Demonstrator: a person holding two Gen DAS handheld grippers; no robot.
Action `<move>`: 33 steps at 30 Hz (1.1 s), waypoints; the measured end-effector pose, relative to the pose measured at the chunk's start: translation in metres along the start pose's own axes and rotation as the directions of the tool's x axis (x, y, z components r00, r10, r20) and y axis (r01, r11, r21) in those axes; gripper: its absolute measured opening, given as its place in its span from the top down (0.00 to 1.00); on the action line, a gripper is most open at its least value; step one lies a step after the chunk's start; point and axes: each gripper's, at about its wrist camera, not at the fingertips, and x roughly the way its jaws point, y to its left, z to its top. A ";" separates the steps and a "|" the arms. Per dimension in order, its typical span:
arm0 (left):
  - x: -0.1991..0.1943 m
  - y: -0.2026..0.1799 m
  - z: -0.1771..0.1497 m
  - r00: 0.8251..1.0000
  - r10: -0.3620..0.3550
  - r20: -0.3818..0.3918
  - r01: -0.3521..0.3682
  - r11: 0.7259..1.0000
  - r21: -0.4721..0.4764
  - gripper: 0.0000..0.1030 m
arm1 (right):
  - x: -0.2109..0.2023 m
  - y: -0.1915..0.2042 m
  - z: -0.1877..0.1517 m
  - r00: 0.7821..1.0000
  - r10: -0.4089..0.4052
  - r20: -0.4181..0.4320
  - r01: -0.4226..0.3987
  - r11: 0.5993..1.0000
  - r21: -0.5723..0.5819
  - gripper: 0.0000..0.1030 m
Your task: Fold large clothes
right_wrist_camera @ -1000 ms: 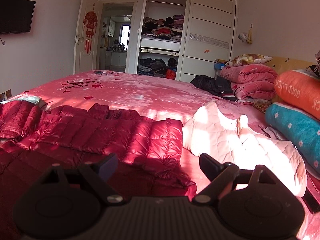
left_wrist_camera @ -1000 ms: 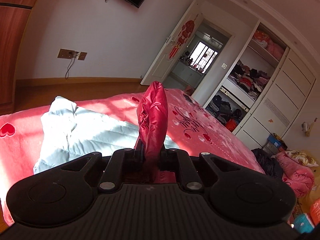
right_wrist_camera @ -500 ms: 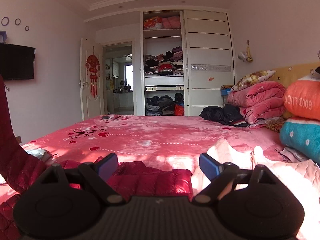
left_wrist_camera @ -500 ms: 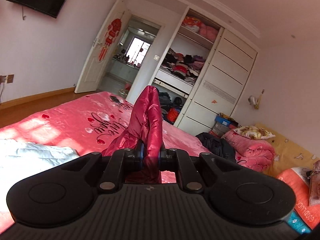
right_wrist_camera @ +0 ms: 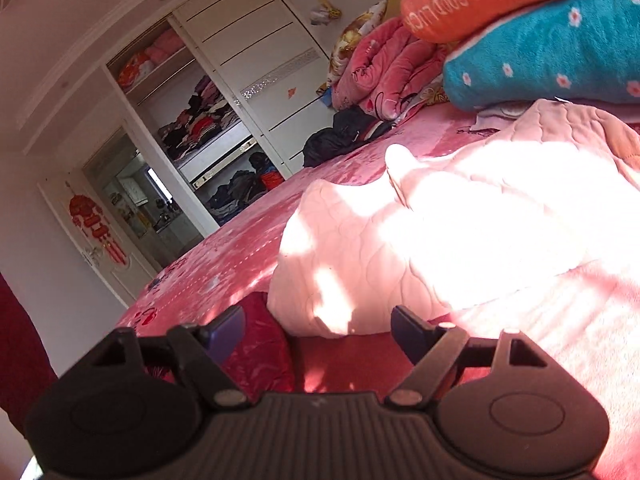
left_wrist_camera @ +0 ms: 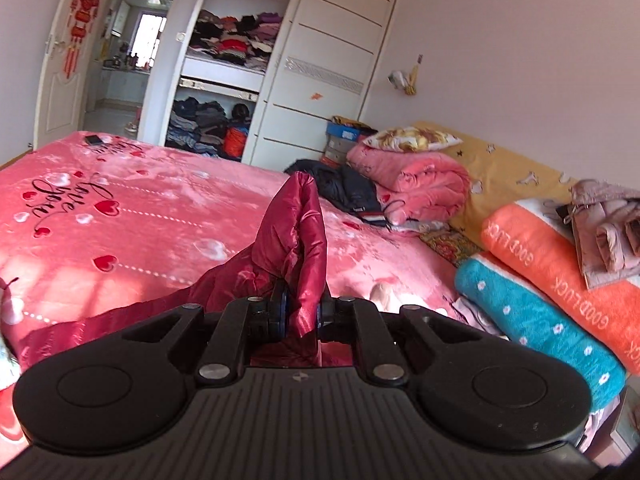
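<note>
Between left gripper [left_wrist_camera: 301, 314] fingers: red jacket [left_wrist_camera: 298, 236] fold upright.

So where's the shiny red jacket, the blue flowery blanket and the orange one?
Red jacket [left_wrist_camera: 298, 232], left wrist view, raised fold.
Blue flowery blanket [left_wrist_camera: 532, 320], left wrist view, middle.
Orange blanket [left_wrist_camera: 540, 248], left wrist view, top side.

The red jacket [left_wrist_camera: 296, 240] is glossy, slick quilted cloth, creased where the matt black plastic left claw [left_wrist_camera: 301, 314] pinches it. The bed [left_wrist_camera: 160, 208] wears a plush, velvety pink cover, and the pale pink garment [right_wrist_camera: 440, 232] is matt, softly stitched quilting
</note>
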 end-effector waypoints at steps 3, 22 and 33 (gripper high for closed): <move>0.042 -0.016 -0.027 0.997 -0.016 -0.073 0.019 0.999 0.038 0.89 | 0.000 0.000 0.004 1.000 0.014 0.003 -0.014 1.000 0.000 0.21; 0.137 -0.033 -0.143 0.956 -0.038 -0.293 0.048 0.998 0.029 0.71 | 0.028 0.011 0.001 0.994 0.079 -0.082 -0.082 0.996 -0.029 0.20; 0.029 0.002 -0.139 0.978 -0.007 -0.209 0.015 0.999 0.034 0.26 | 0.035 0.034 -0.008 0.984 0.137 -0.115 -0.150 0.982 -0.112 0.20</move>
